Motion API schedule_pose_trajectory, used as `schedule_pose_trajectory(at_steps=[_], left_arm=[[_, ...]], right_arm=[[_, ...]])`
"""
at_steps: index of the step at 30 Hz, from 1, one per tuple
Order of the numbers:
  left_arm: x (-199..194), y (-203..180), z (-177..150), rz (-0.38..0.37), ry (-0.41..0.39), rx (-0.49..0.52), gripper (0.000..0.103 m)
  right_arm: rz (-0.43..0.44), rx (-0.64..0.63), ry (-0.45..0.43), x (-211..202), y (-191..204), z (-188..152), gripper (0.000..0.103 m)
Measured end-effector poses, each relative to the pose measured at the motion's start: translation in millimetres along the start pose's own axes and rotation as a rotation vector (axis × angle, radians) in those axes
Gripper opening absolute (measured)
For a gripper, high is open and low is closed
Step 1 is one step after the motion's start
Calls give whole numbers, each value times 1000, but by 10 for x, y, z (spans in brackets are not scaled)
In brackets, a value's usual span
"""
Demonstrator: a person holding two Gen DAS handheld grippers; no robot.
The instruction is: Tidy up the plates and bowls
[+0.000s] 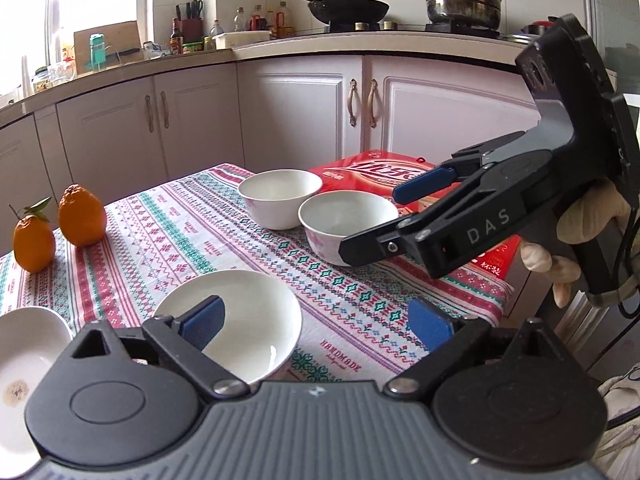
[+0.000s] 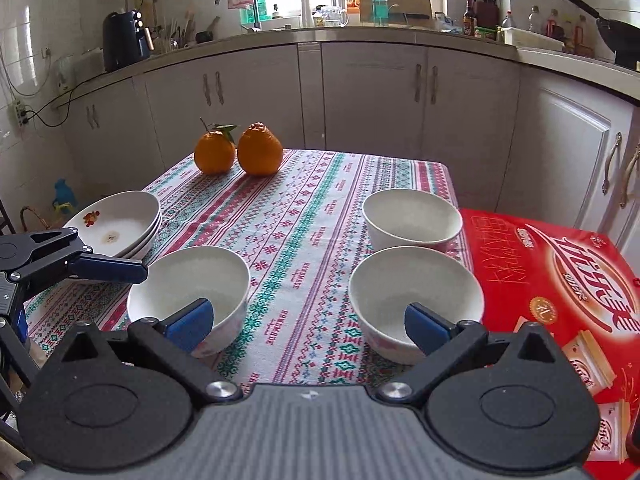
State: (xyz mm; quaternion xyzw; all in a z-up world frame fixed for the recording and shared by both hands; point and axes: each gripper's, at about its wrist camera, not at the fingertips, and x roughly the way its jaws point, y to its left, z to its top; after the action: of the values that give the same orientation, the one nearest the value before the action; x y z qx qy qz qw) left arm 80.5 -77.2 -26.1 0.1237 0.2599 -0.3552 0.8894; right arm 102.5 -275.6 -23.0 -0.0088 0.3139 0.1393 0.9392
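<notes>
Three white bowls stand on the patterned tablecloth [image 2: 304,208]. One bowl [image 1: 248,320] [image 2: 192,280] stands near the front left. Two more, a nearer bowl [image 1: 344,220] [image 2: 416,292] and a farther bowl [image 1: 280,196] [image 2: 412,216], stand at the right beside a red carton. A stack of white plates [image 1: 20,360] [image 2: 120,224] sits at the left edge. My left gripper [image 1: 316,324] is open, its left pad over the front bowl without pressing it. My right gripper [image 1: 374,220] [image 2: 310,326] is open and empty, hovering by the nearer right bowl. A left gripper finger [image 2: 108,266] reaches in above the plates.
Two oranges [image 1: 82,216] [image 2: 260,156] stand at the table's far left corner. The red carton [image 1: 380,172] [image 2: 560,280] lies along the right edge. Kitchen cabinets [image 2: 360,92] run behind the table. A gloved hand [image 1: 560,240] holds the right gripper.
</notes>
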Motion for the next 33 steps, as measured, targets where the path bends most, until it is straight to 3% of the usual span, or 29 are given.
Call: schedule_pose_trajectory(at_steps=[7, 11, 19, 33], left_arm=[[210, -137, 86, -48, -5, 19, 98], [377, -213, 141, -53, 4, 42, 98], [763, -335, 238, -44, 24, 37, 98], [1172, -433, 312, -37, 78, -28, 98]], right_arm=[[-25, -33, 26, -76, -243, -34, 103], [-72, -64, 41, -64, -359, -48, 103], [-88, -47, 44, 7, -635, -24, 103], [12, -37, 76, 359, -911, 57, 103]])
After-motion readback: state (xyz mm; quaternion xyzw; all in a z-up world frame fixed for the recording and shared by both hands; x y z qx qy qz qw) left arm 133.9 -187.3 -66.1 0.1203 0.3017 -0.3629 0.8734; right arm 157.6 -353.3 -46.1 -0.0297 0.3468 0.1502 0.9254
